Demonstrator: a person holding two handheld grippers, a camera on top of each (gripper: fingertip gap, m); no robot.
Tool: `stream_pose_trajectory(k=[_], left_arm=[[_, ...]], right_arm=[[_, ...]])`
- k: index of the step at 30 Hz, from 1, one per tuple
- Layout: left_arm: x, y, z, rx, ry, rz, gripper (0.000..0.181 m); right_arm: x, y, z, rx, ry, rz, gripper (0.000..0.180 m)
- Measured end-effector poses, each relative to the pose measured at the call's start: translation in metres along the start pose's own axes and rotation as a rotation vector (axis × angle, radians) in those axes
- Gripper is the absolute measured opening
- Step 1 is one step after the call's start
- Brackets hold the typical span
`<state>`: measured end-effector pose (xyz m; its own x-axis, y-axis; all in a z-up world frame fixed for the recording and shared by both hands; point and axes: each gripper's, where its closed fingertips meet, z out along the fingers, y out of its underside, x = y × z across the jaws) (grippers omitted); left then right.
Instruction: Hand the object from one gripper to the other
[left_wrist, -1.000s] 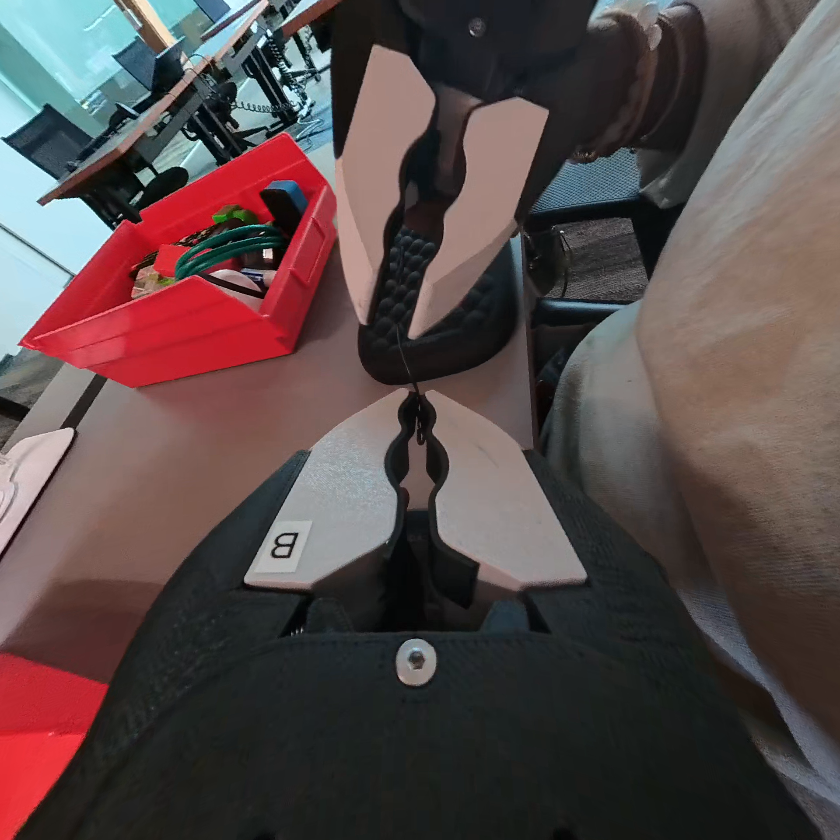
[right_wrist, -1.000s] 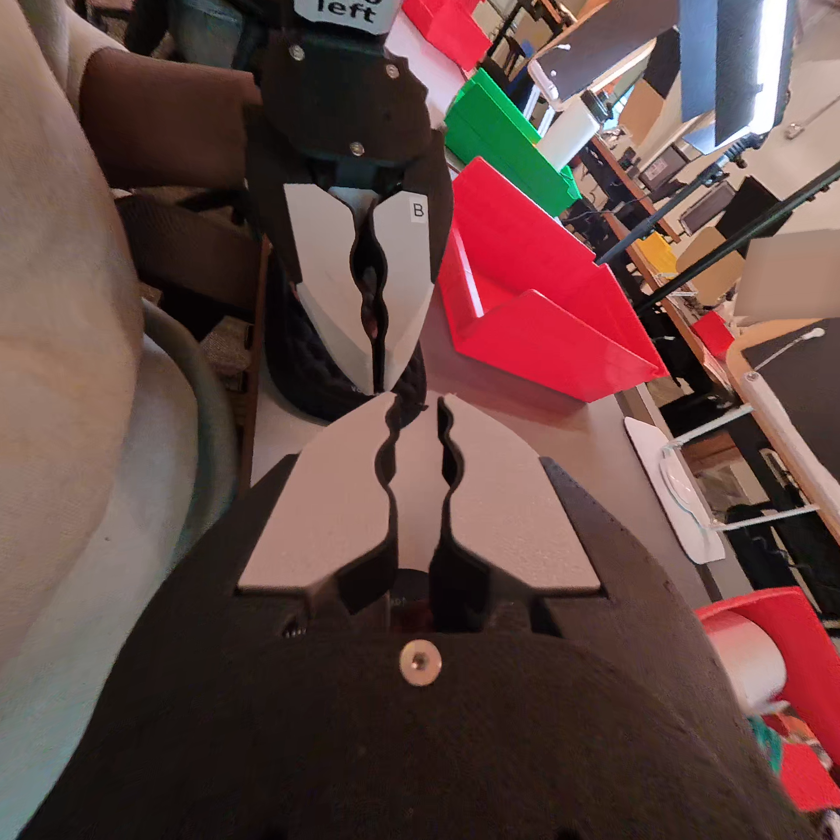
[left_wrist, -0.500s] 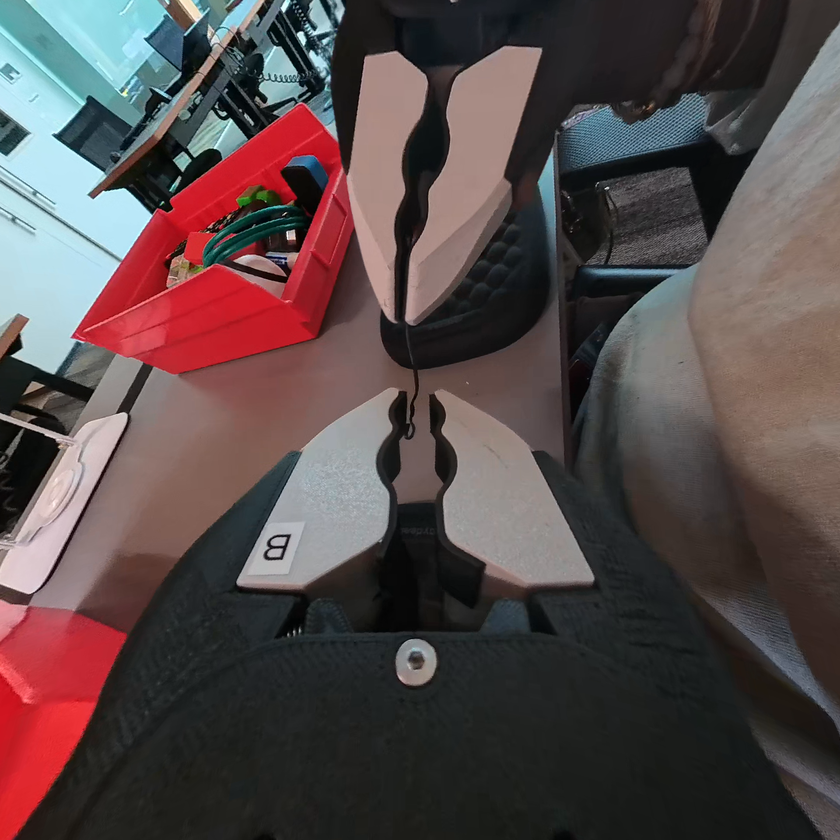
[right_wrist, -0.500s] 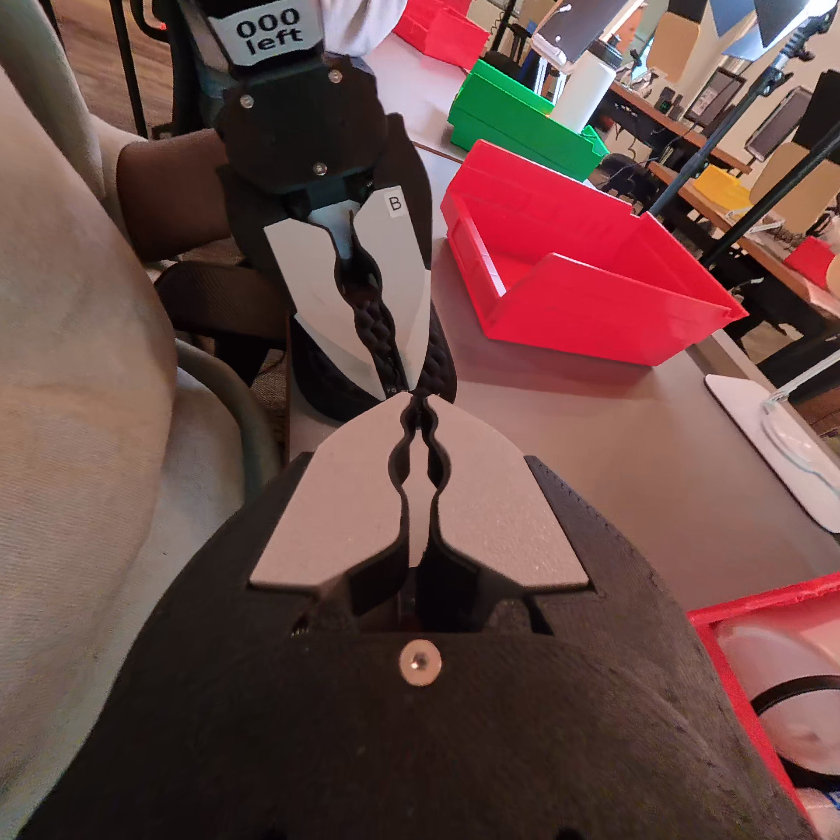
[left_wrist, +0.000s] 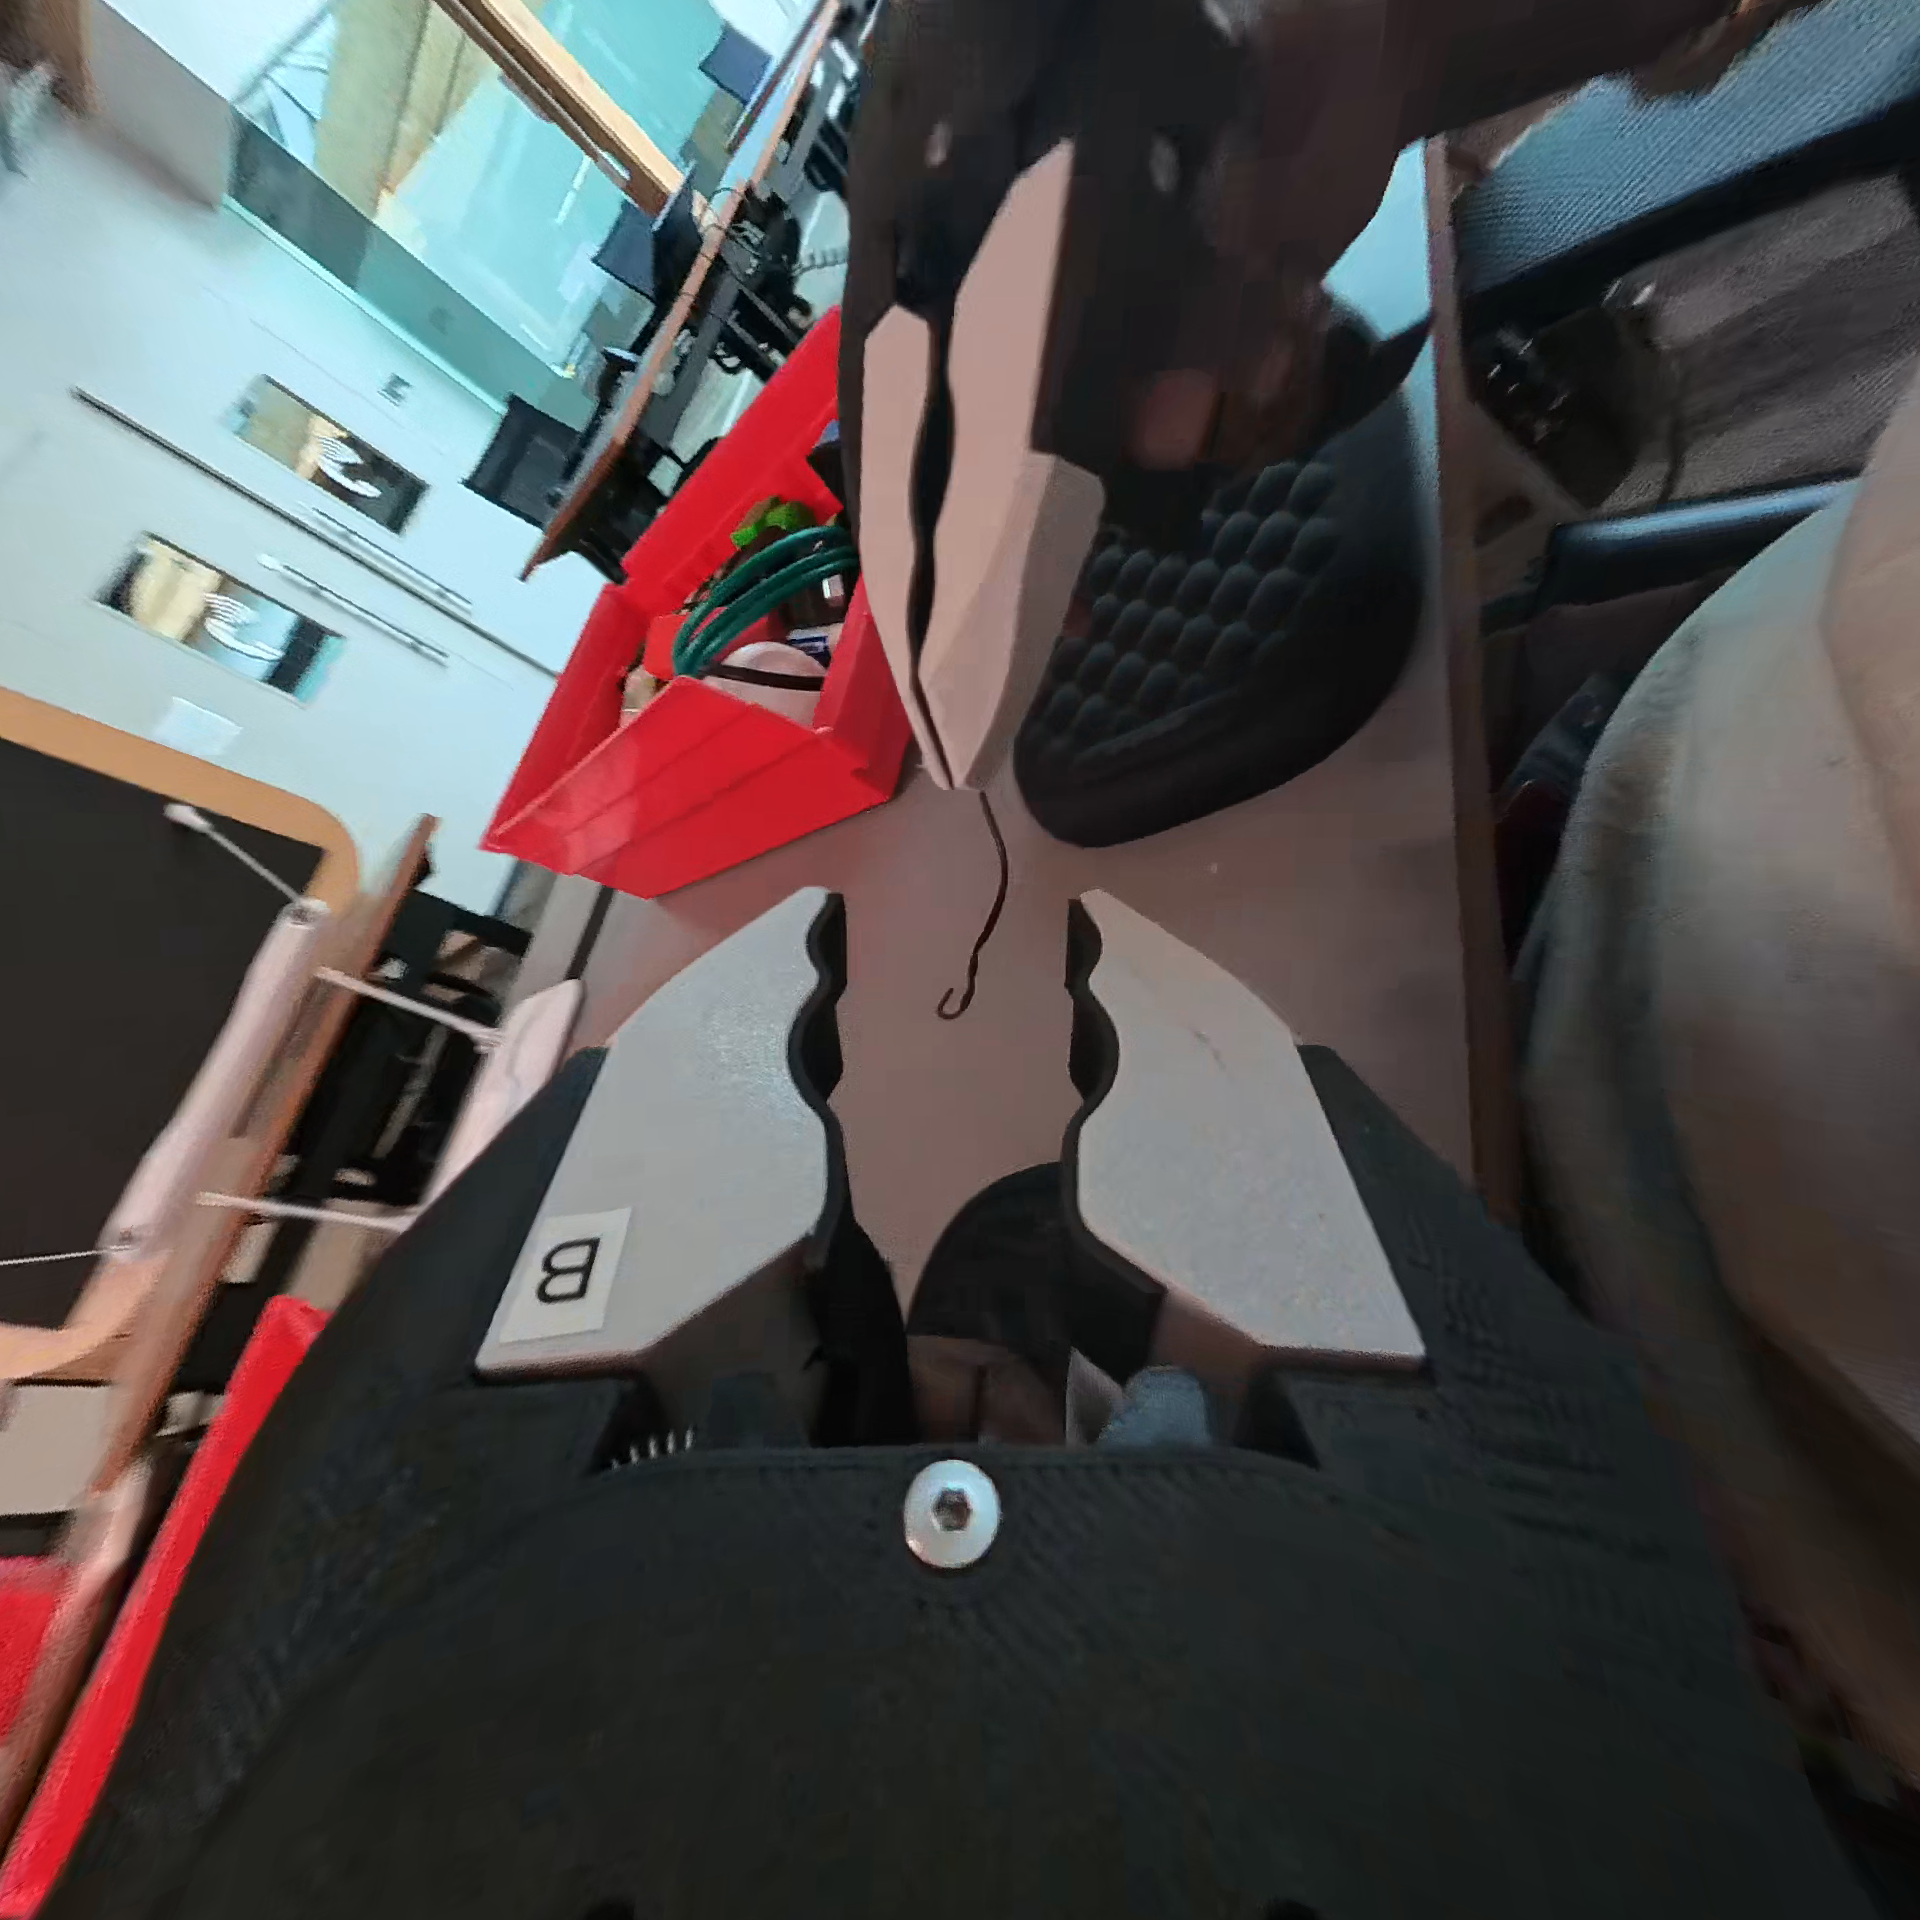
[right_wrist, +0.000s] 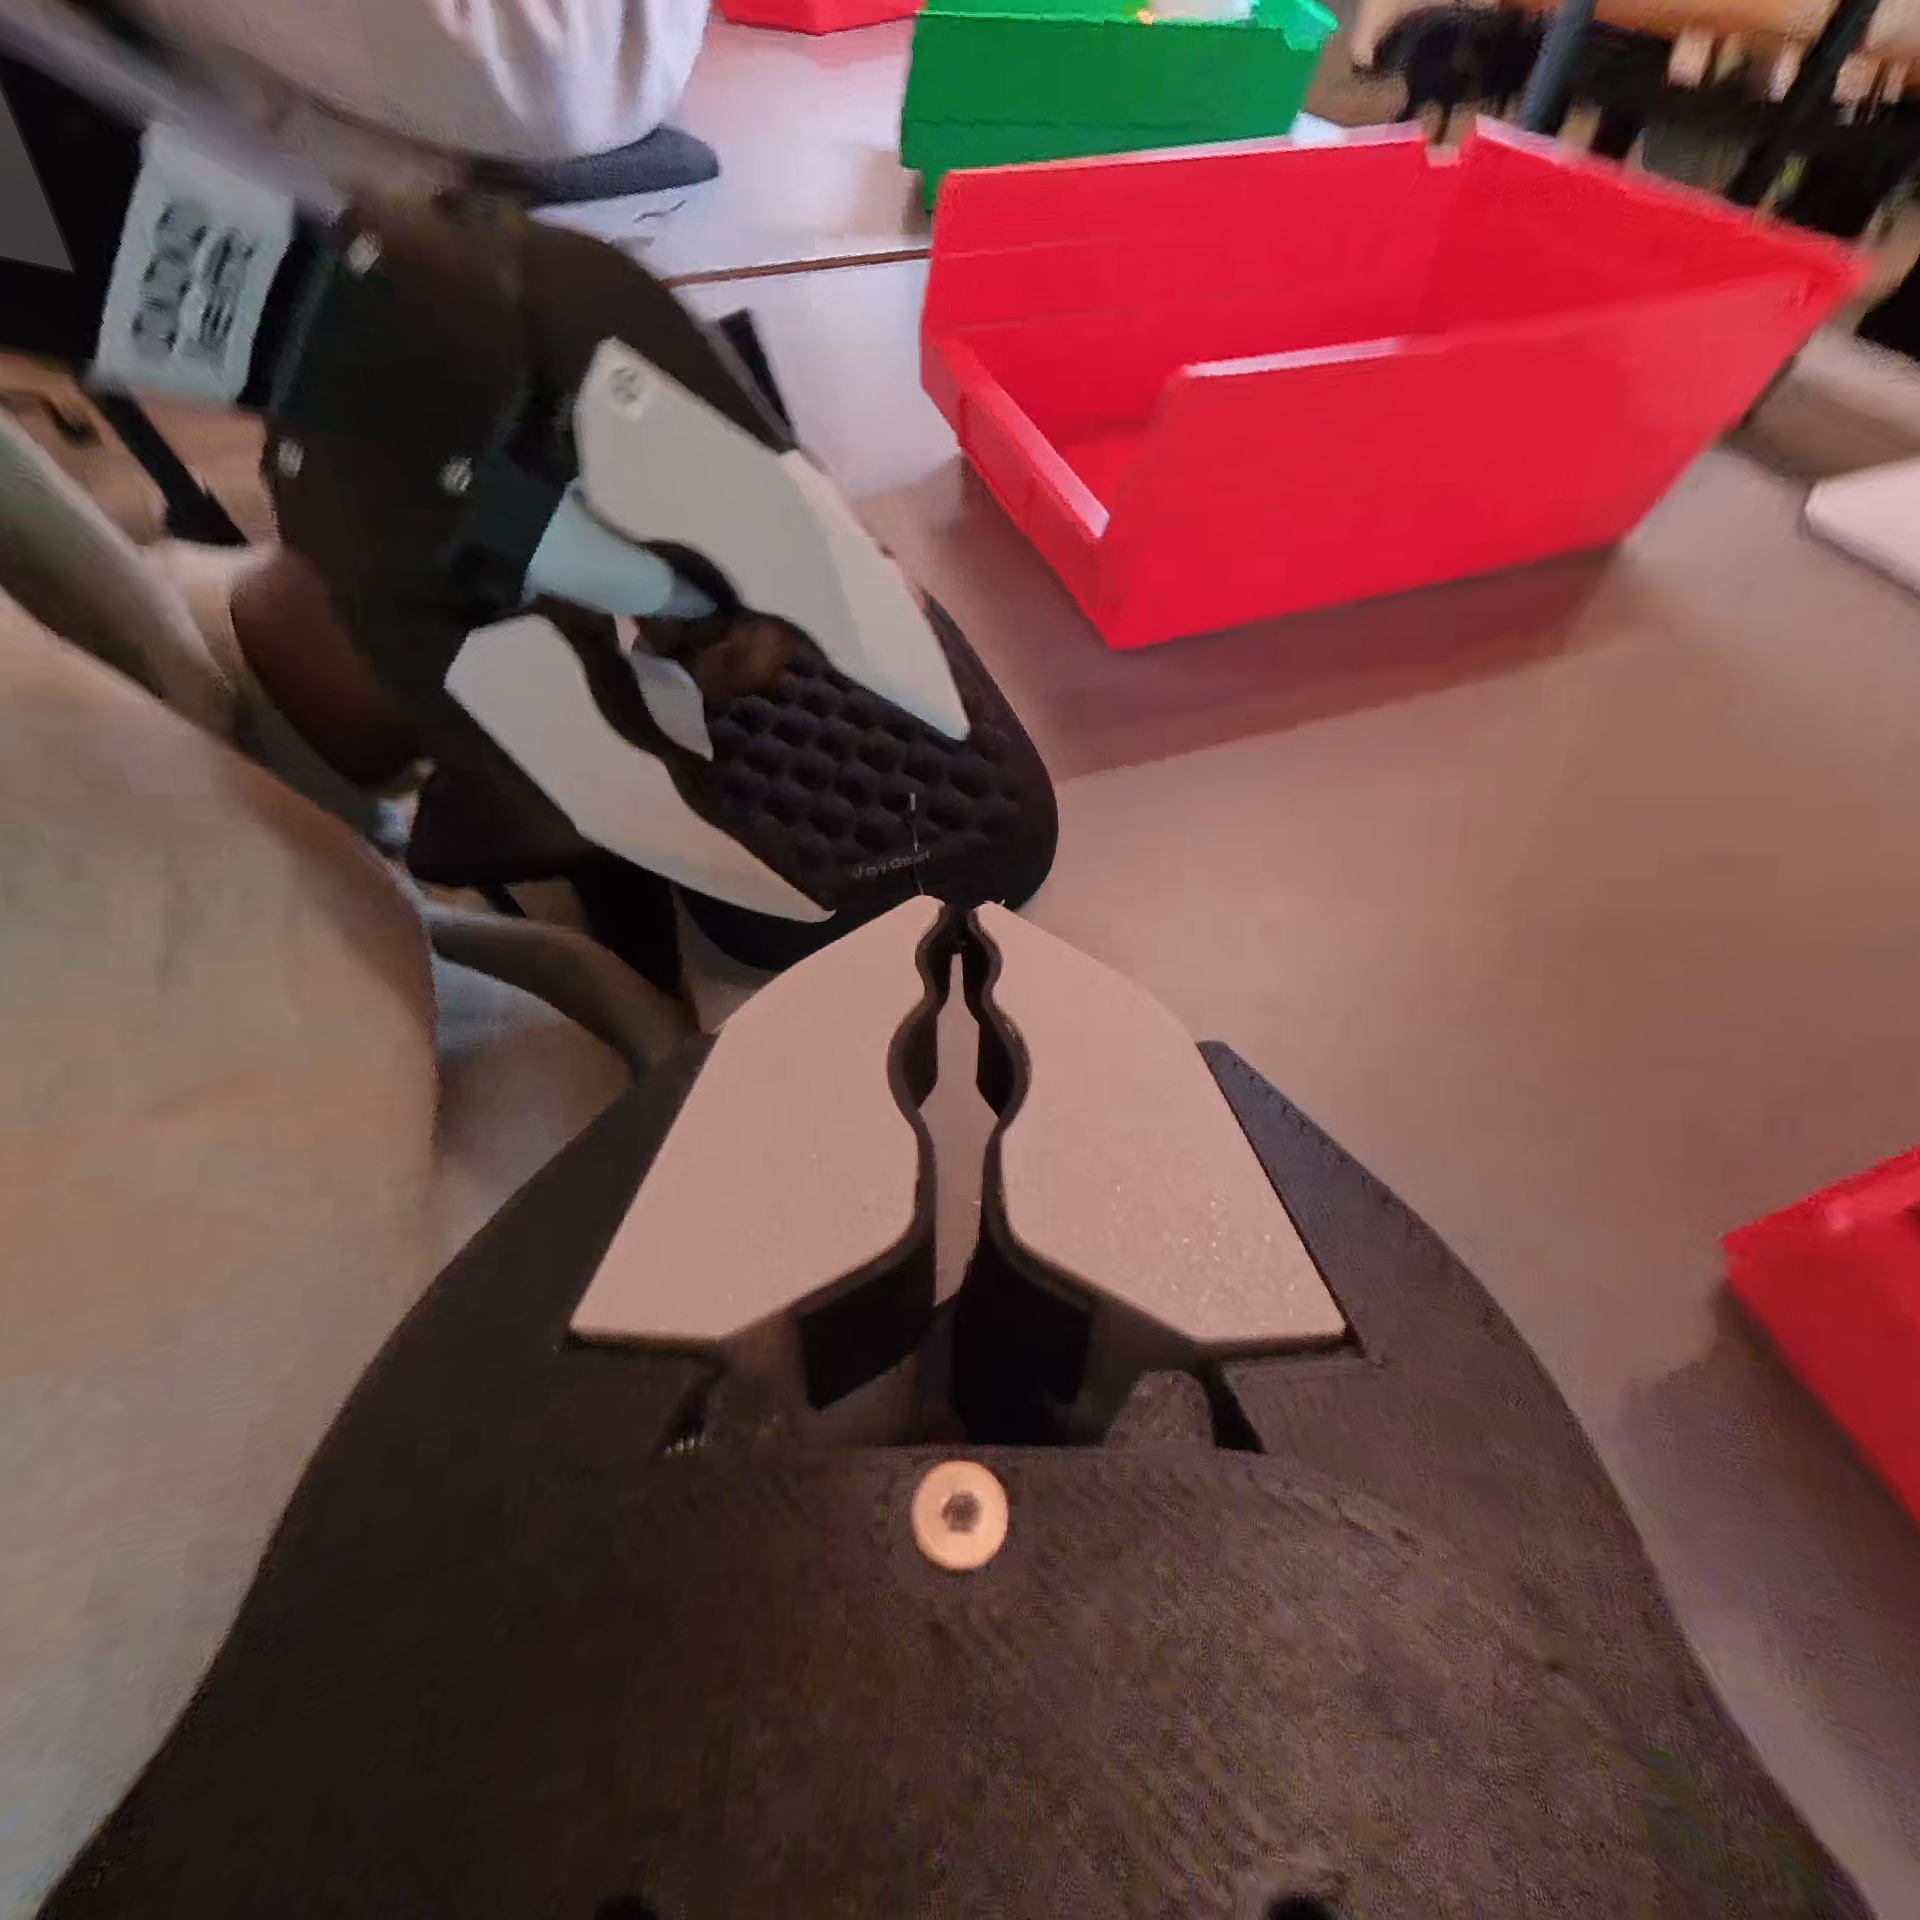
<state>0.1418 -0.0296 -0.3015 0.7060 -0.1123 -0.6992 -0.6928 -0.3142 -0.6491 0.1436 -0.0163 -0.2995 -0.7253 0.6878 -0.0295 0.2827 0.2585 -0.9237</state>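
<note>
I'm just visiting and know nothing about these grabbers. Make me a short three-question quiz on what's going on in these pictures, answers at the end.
1. True or false: the left gripper is shut on the thin dark wire.
2. Which gripper holds the wire? A) left B) right C) neither
3. Fill in: the bin with the green cable coil in it is coloured ____.

Key
1. False: its jaws stand wide apart and the wire hangs free between them.
2. B: its fingertips pinch the wire's upper end.
3. Red.
</note>
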Motion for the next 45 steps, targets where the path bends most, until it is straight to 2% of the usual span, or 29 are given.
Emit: stream_pose_trajectory(k=[3, 5, 11, 14, 15, 17, 18, 20, 23, 27, 30, 32, 34, 38, 45], left_arm=[[-0.001, 0.005, 0.003, -0.037, -0.067, 0.164, 0.041], [-0.002, 0.009, 0.006, -0.064, -0.101, 0.247, 0.04], [-0.008, 0.009, 0.01, -0.071, -0.173, 0.319, 0.01], [-0.005, 0.007, 0.01, -0.057, -0.136, 0.282, 0.005], [-0.003, 0.005, 0.01, -0.042, -0.111, 0.244, 0.004], [0.001, 0.0, 0.007, 0.018, -0.058, 0.146, 0.004], [0.002, -0.002, 0.005, 0.045, -0.03, 0.095, 0.003], [0.005, -0.007, 0.001, 0.093, 0.039, 0.011, 0.003], [0.013, -0.016, -0.006, 0.173, 0.137, -0.072, 0.003], [0.028, -0.032, -0.018, 0.293, 0.313, -0.199, 0.003], [0.035, -0.036, -0.025, 0.34, 0.41, -0.268, 0.003], [0.039, -0.04, -0.031, 0.371, 0.47, -0.301, 0.003], [0.044, -0.042, -0.036, 0.391, 0.526, -0.316, 0.003], [0.052, -0.04, -0.038, 0.382, 0.575, -0.307, 0.003], [0.04, -0.037, -0.039, 0.391, 0.525, -0.358, 0.004]], right_arm=[[0.002, 0.0, 0.001, -0.001, -0.055, 0.23, 0.001], [0.0, -0.002, 0.0, 0.006, -0.086, 0.308, 0.001], [-0.004, -0.008, -0.003, 0.034, -0.127, 0.37, 0.001], [-0.005, -0.012, -0.005, 0.064, -0.139, 0.363, 0.001], [-0.007, -0.016, -0.007, 0.104, -0.161, 0.337, 0.002], [-0.011, -0.028, -0.013, 0.2, -0.19, 0.23, 0.017], [-0.013, -0.031, -0.017, 0.232, -0.19, 0.149, 0.027], [-0.018, -0.033, -0.022, 0.258, -0.164, -0.031, 0.035], [-0.026, -0.031, -0.023, 0.233, -0.145, -0.198, 0.037], [-0.046, -0.035, -0.026, 0.27, -0.232, -0.318, 0.038], [-0.052, -0.041, -0.029, 0.319, -0.198, -0.501, 0.036], [-0.057, -0.036, -0.027, 0.282, -0.201, -0.597, 0.034], [-0.06, -0.032, -0.023, 0.248, -0.212, -0.632, 0.032], [-0.067, -0.035, -0.025, 0.269, -0.275, -0.622, 0.018], [-0.069, -0.035, -0.033, 0.264, -0.332, -0.558, 0.0]])
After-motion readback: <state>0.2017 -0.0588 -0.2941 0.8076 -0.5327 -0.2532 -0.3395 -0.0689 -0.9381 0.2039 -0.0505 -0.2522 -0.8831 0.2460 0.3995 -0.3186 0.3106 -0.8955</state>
